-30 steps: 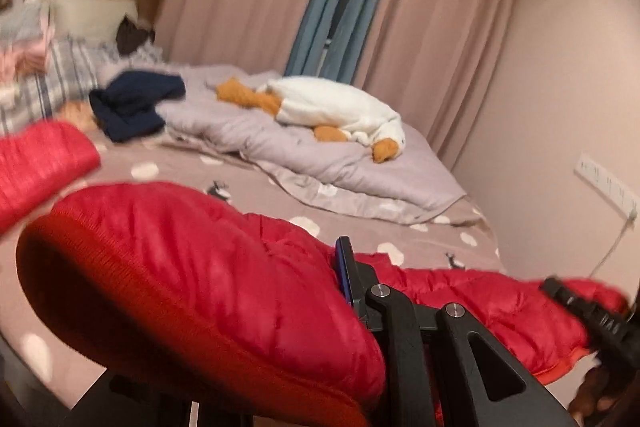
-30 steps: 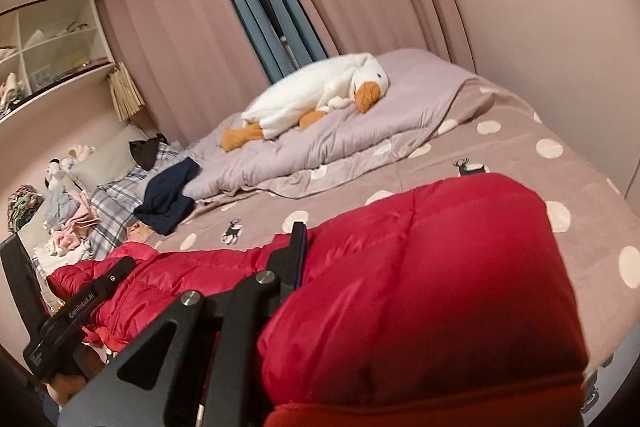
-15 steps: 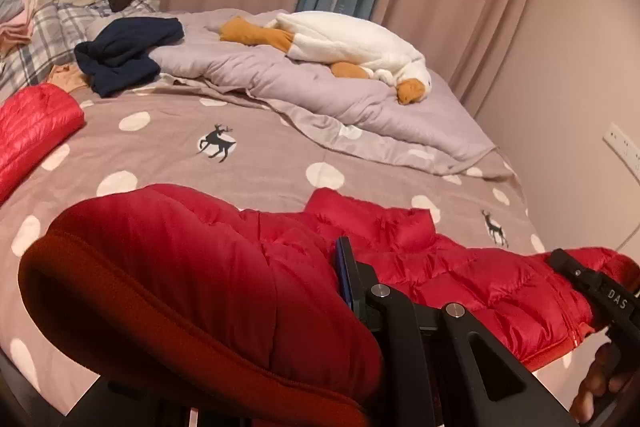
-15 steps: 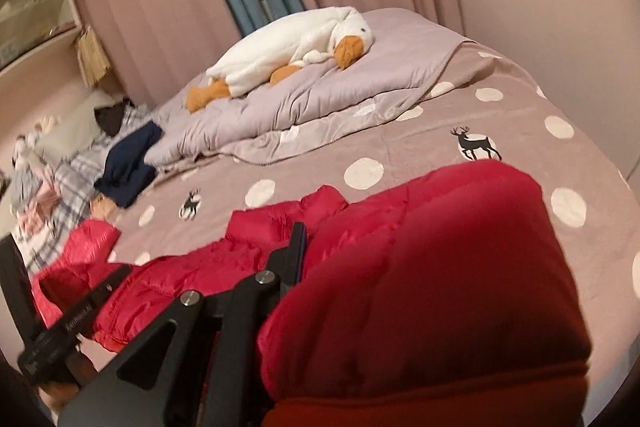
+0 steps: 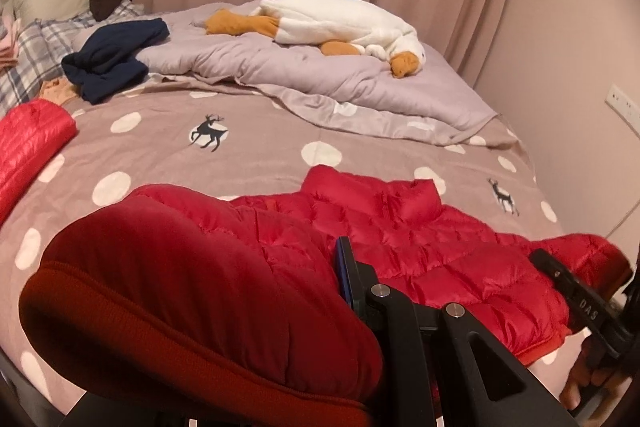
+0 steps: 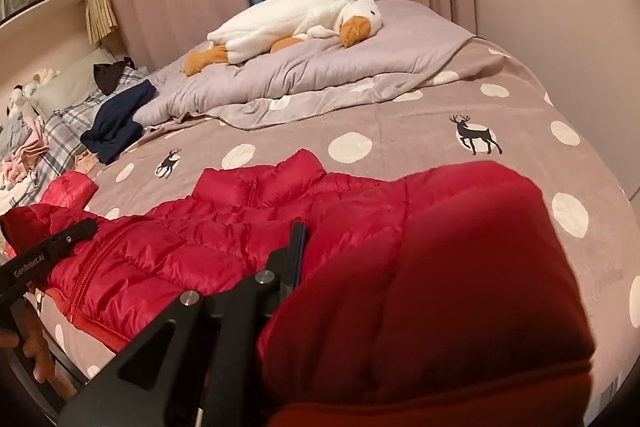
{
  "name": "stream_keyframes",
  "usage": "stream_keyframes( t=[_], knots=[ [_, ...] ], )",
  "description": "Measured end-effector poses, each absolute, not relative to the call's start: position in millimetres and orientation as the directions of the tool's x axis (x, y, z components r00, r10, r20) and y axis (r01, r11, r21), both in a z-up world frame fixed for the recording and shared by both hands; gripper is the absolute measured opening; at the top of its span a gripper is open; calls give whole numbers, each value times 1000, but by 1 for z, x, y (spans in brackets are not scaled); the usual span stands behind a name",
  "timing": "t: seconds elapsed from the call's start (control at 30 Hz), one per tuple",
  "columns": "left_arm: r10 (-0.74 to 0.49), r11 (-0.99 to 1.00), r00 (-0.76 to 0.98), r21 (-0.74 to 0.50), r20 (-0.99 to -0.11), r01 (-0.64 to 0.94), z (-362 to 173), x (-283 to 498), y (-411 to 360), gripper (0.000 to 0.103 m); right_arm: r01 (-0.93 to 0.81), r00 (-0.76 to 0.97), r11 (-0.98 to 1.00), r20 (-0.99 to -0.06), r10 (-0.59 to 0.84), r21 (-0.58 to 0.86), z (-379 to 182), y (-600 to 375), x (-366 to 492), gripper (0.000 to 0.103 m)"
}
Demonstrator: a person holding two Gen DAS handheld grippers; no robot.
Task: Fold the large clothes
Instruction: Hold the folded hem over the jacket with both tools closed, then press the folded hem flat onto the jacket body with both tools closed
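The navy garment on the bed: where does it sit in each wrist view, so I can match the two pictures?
Left wrist: navy garment, upper left, beside the grey duvet's left end.
Right wrist: navy garment, middle left, again at the grey duvet's left end.
Shared landmark: the white plush goose lying on that duvet, at the top centre of both views.

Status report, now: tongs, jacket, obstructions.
Left tongs and right tongs both clamped on the red puffer jacket. Jacket spread across the polka-dot bedspread, collar away from us. Navy garment and plush goose well clear.
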State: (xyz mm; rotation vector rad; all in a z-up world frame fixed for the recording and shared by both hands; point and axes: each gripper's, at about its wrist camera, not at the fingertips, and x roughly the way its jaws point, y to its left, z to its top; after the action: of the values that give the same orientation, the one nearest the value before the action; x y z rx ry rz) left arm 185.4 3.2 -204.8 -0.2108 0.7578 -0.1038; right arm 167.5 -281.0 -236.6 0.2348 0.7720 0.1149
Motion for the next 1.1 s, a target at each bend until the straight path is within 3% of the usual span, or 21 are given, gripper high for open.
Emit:
stream_keyframes(
  t=[0.3,0.83,1.1],
  knots=[
    [-158,973,715,-231,-681,-4,-212,192,4,17,11,725,965,-666,173,263,-240,-277,169,16],
    [-131,973,728,-227,-673,-34,-213,194,2,18,37,779,908,-582,236,417,-245,-288,162,16],
    [-91,983,740,-178,-667,-40,-214,188,-7,18,36,787,927,-583,204,373,-245,-282,160,16]
  ],
)
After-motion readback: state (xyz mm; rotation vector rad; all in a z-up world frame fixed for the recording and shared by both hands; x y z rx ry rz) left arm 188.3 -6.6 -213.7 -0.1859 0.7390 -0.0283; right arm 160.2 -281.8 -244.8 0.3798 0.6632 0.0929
